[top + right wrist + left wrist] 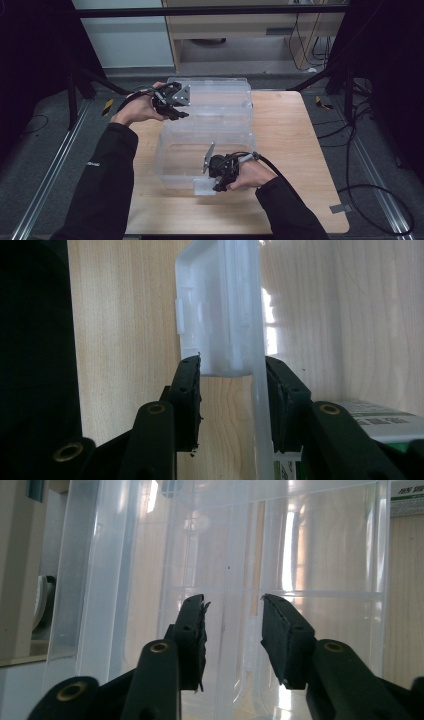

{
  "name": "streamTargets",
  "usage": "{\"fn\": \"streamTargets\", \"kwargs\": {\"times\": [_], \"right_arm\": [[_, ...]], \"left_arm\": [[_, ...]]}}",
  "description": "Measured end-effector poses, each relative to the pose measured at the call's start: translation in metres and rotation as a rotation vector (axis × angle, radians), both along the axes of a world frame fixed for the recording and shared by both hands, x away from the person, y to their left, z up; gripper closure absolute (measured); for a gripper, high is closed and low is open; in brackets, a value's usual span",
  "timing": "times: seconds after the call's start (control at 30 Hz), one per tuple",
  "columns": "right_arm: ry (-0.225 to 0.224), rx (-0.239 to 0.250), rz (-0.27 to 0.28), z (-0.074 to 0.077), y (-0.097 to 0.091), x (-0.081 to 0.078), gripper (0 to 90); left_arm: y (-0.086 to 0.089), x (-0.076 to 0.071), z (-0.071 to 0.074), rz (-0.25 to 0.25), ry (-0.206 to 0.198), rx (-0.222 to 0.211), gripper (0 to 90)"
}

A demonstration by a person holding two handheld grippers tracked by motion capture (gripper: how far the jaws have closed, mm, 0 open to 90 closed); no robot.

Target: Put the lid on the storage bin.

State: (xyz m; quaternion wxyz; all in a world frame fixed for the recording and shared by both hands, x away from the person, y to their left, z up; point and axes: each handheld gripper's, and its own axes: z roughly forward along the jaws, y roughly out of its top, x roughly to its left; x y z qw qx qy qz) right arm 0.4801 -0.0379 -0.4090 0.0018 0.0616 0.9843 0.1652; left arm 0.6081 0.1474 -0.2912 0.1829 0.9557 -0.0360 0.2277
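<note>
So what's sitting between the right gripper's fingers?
The clear box's white latch tab and front wall edge sit between the right gripper's fingers, seen in the right gripper view.

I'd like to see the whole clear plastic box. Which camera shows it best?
The high view: the clear plastic box lies whole on the table. The left gripper view shows its wall close up; the right gripper view shows its white latch.

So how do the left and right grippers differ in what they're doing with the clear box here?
The right gripper is clamped on the white latch at the near wall of the clear box; the left gripper has a gap at each pad, its jaws set around a ridge of the clear lid. The right works at the near edge, the left at the far side. Both are black and hand-held.
</note>
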Motion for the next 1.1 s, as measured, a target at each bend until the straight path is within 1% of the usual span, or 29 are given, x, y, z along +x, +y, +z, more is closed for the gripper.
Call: {"fn": "streamTargets", "kwargs": {"times": [0.07, 0.1, 0.13, 0.2, 0.23, 0.37, 0.4, 0.6, 0.63, 0.67, 0.73, 0.77, 0.8, 0.83, 0.9, 0.97, 1.1], "right_arm": [[0.001, 0.001, 0.0, 0.0, 0.0, 0.0, 62.3], [0.001, 0.001, 0.0, 0.0, 0.0, 0.0, 62.3], [0.0, -0.001, 0.0, 0.0, 0.0, 0.0, 62.3], [-0.003, -0.002, 0.002, 0.0, 0.0, 0.0, 62.3], [-0.003, -0.001, 0.001, 0.0, 0.0, 0.0, 62.3], [-0.007, 0.001, 0.006, 0.0, 0.0, 0.0, 62.4], [-0.008, 0.001, 0.005, 0.0, 0.0, 0.0, 62.4], [-0.012, 0.001, -0.002, 0.0, 0.0, -0.001, 62.6], [-0.013, 0.001, -0.003, 0.0, 0.0, -0.001, 62.6], [-0.016, 0.002, -0.002, 0.0, 0.0, -0.001, 62.6], [-0.016, 0.007, -0.008, 0.0, 0.0, -0.002, 62.6], [-0.017, 0.01, -0.006, 0.0, -0.001, -0.001, 62.6], [-0.016, 0.008, -0.01, 0.0, -0.001, -0.002, 62.6], [-0.016, 0.009, -0.011, 0.0, -0.001, -0.002, 62.6], [-0.016, 0.011, -0.011, 0.0, -0.001, -0.001, 62.6], [-0.013, 0.011, -0.011, 0.0, -0.001, -0.001, 62.5], [-0.018, 0.017, -0.013, 0.0, -0.001, -0.001, 62.6]], "left_arm": [[-0.003, 0.001, -0.003, -0.001, -0.011, 0.022, 65.1], [-0.003, 0.001, -0.003, -0.001, -0.011, 0.022, 66.3], [-0.007, 0.002, -0.006, -0.003, -0.015, 0.044, 68.9], [-0.009, 0.003, -0.008, 0.002, -0.012, 0.061, 70.8], [-0.01, 0.004, -0.009, 0.002, -0.018, 0.075, 72.8], [-0.012, 0.005, -0.009, 0.003, -0.026, 0.085, 77.9], [-0.012, 0.005, -0.009, 0.007, -0.02, 0.085, 78.9], [-0.016, 0.007, -0.01, 0.007, -0.016, 0.11, 79.5], [-0.017, 0.007, -0.01, 0.003, -0.019, 0.122, 79.6], [-0.018, 0.007, -0.011, 0.004, -0.02, 0.115, 79.5], [-0.019, 0.007, -0.012, 0.004, -0.019, 0.123, 79.6], [-0.02, 0.007, -0.011, 0.001, -0.021, 0.136, 79.8], [-0.02, 0.007, -0.011, 0.0, -0.021, 0.138, 79.9], [-0.021, 0.007, -0.011, 0.001, -0.021, 0.155, 80.0], [-0.021, 0.007, -0.011, 0.001, -0.022, 0.157, 80.8], [-0.022, 0.006, -0.01, 0.009, -0.019, 0.171, 81.8], [-0.024, 0.005, -0.01, 0.013, -0.013, 0.182, 84.0]]}}
